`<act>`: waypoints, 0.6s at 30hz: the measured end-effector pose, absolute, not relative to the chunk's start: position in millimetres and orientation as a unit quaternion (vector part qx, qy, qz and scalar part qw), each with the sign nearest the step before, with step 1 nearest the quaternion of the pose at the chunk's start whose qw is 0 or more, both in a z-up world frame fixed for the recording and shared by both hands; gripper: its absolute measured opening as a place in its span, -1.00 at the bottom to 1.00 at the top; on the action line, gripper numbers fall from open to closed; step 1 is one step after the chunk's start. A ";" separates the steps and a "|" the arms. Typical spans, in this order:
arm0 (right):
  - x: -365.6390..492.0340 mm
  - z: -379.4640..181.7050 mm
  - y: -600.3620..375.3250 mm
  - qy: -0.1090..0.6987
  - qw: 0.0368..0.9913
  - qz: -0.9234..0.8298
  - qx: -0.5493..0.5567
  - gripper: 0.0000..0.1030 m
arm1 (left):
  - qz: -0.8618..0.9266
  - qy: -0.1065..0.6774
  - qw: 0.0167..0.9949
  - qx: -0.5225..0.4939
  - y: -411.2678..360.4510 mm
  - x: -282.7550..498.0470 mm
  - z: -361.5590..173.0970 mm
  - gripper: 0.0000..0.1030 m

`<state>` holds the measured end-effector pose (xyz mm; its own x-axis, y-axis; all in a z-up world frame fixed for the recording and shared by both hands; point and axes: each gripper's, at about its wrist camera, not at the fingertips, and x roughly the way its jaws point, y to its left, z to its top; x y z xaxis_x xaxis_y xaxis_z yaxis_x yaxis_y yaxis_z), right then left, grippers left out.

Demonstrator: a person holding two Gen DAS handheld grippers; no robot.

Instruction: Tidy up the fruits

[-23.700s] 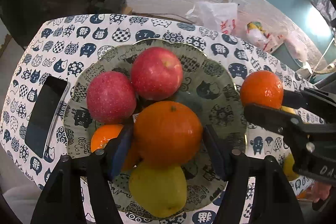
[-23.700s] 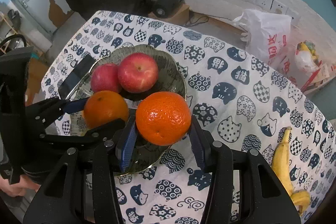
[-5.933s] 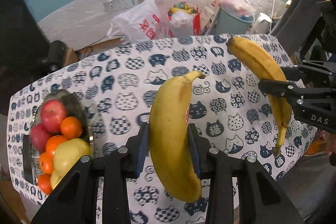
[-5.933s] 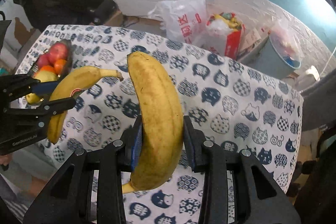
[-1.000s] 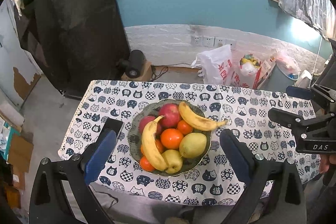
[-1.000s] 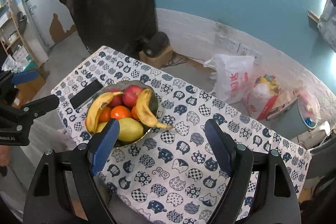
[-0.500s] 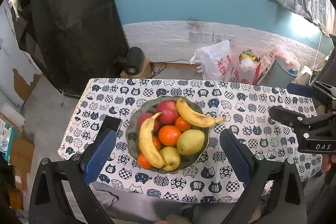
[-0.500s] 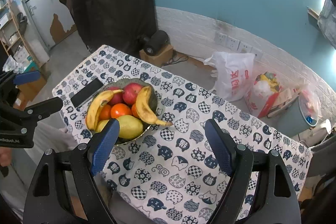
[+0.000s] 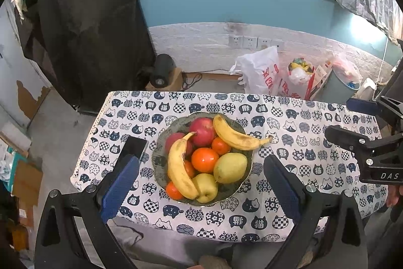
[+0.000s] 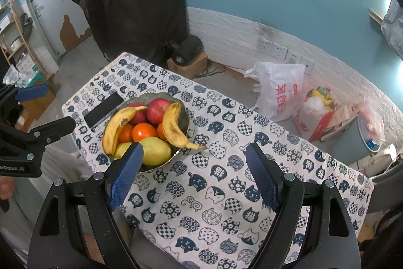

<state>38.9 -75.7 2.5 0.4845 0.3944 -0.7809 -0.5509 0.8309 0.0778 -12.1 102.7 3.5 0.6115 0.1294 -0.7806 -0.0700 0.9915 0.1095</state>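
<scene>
A patterned bowl (image 9: 161,140) on the cat-print tablecloth holds two red apples (image 9: 202,130), several oranges (image 9: 204,159), pears (image 9: 230,167) and two bananas (image 9: 180,168). It also shows in the right wrist view (image 10: 185,115) at the table's left part. My left gripper (image 9: 201,184) is open and empty, held high above the table's near edge. My right gripper (image 10: 192,175) is open and empty, high over the table, right of the bowl. Each gripper shows in the other's view, the right one (image 9: 352,122) and the left one (image 10: 42,107).
A black phone (image 9: 134,146) lies left of the bowl. The table (image 9: 302,122) stands before a teal wall. On the floor behind are a white plastic bag (image 9: 260,72), a red bag of rubbish (image 9: 299,82), a bin (image 10: 357,140) and a black speaker on a box (image 9: 162,73).
Both grippers have drawn slightly farther back and up from the table. The fruit in the bowl has not moved.
</scene>
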 end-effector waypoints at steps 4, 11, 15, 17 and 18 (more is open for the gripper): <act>38.8 2.4 -75.6 0.427 0.856 0.276 -0.092 0.59 | 0.056 0.437 0.897 0.034 102.8 -11.8 3.5 0.94; 38.5 2.2 -75.6 0.427 0.856 0.276 -0.092 0.59 | 0.055 0.440 0.896 0.032 103.1 -12.1 3.0 0.94; 38.3 2.1 -75.3 0.427 0.856 0.276 -0.093 0.59 | 0.053 0.443 0.895 0.030 102.5 -12.0 2.2 0.94; 38.4 2.0 -74.9 0.427 0.856 0.276 -0.093 0.59 | 0.054 0.442 0.895 0.032 102.3 -12.3 2.2 0.94; 38.3 2.0 -74.7 0.427 0.856 0.276 -0.093 0.59 | 0.053 0.442 0.895 0.032 102.4 -12.5 2.2 0.94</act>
